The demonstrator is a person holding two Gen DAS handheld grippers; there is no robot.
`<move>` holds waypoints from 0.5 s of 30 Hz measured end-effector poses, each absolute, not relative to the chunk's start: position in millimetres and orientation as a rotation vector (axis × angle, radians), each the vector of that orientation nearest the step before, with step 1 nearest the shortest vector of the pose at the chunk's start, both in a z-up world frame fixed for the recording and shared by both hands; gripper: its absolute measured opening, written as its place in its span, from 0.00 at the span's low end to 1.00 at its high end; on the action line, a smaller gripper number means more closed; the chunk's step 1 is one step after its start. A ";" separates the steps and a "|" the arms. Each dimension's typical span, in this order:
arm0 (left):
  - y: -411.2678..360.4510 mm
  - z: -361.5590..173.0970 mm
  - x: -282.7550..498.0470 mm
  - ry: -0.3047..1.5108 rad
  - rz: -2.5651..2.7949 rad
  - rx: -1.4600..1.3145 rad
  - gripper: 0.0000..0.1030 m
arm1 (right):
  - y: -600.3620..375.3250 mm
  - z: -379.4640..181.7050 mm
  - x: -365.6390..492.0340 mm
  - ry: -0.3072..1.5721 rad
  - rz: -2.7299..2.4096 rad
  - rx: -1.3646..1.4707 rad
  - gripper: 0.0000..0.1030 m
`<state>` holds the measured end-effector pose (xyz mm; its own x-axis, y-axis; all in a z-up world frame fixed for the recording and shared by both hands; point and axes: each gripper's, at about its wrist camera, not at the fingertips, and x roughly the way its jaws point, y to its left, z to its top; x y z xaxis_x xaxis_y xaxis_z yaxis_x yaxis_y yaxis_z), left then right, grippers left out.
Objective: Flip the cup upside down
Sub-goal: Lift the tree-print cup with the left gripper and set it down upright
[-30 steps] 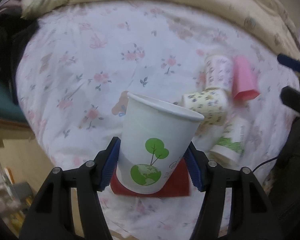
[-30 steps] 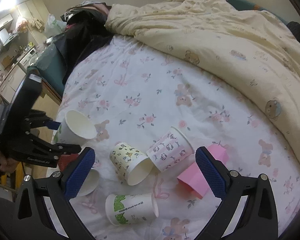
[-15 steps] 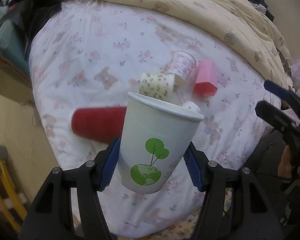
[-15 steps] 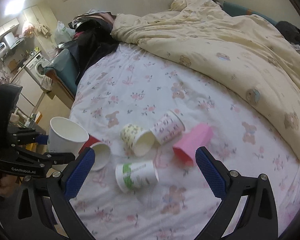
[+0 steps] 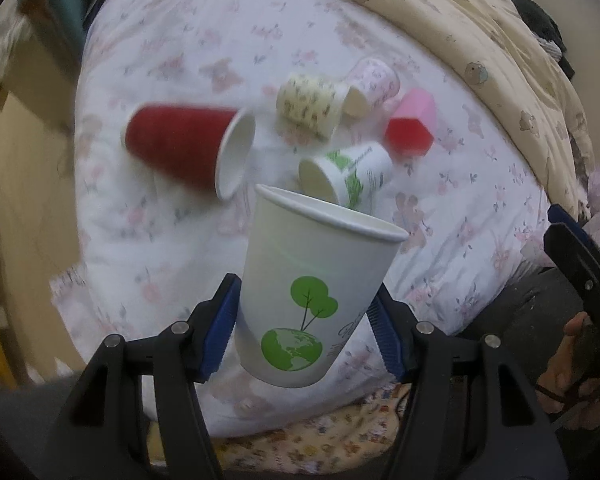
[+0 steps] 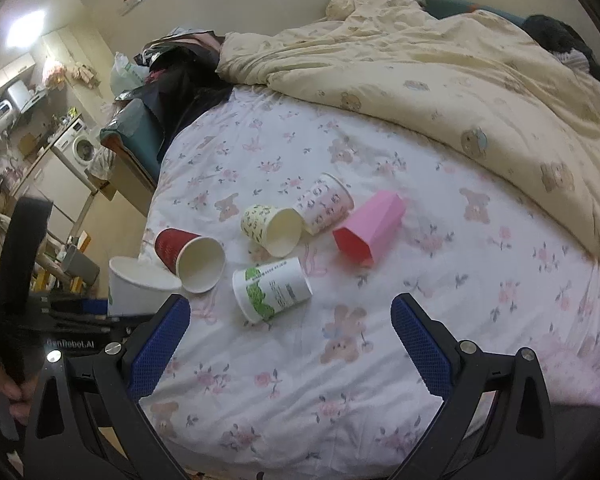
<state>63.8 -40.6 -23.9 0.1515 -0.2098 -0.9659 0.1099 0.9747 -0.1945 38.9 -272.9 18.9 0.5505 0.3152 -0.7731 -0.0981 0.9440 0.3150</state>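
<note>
My left gripper (image 5: pixel 302 330) is shut on a white paper cup (image 5: pixel 312 292) with a green tree and globe print. The cup is mouth up, tilted slightly, held in the air over the near edge of the bed. The same cup shows at the left of the right wrist view (image 6: pixel 134 286). My right gripper (image 6: pixel 290 344) is open and empty above the bed's near part.
Several cups lie on their sides on the floral sheet (image 6: pixel 340 380): a red one (image 6: pixel 188 256), a yellow-patterned one (image 6: pixel 272 228), a pink-patterned one (image 6: pixel 326 202), a pink angular one (image 6: pixel 370 228), a green-printed white one (image 6: pixel 272 290). A cream duvet (image 6: pixel 460 80) covers the far side.
My left gripper has lifted the white cup and drawn it back toward the bed's near edge. The red cup is now in full view. My right gripper has pulled back and risen.
</note>
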 end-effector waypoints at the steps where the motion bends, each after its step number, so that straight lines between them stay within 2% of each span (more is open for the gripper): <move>1: -39.7 -25.7 60.7 1.399 -0.217 -0.100 0.57 | -274.5 16.7 36.1 0.959 0.240 0.251 1.00; 15: -36.9 -73.5 37.9 1.468 -0.059 -0.305 0.57 | -283.8 -10.6 14.7 0.954 0.193 0.250 1.00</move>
<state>37.9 -36.9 -73.5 0.1090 -0.2238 -0.9685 -0.1458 0.9602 -0.2383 14.7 -283.8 -10.6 0.5649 0.2719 -0.7791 -0.0529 0.9542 0.2946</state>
